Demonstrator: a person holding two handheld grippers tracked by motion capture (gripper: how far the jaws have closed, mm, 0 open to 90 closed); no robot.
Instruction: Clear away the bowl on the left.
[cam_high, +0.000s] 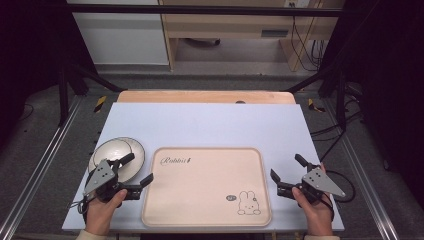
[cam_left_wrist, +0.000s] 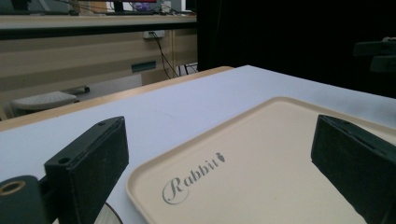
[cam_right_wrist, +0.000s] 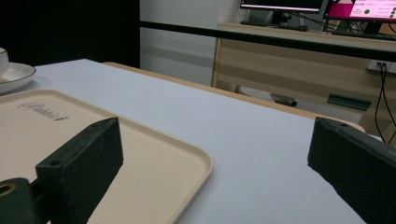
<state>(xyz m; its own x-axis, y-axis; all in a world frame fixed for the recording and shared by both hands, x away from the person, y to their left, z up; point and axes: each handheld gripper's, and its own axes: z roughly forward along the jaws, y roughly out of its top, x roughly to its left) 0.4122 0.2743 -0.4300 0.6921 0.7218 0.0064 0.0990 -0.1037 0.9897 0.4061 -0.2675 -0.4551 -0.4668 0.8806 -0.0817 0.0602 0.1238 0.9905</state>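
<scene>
From the high view, a beige tray (cam_high: 206, 186) lies on the table (cam_high: 210, 122) between the left hand-held gripper (cam_high: 140, 170) and the right hand-held gripper (cam_high: 286, 167), a white plate (cam_high: 125, 150) beside the left one. In each gripper view, the jaws gape empty over the tray's edge.

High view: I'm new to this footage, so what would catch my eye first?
The beige tray with its rabbit drawing lies front and centre on the pale blue table. A white plate sits just left of it, under the left gripper. The right gripper flanks the tray, jaws open and empty.
</scene>
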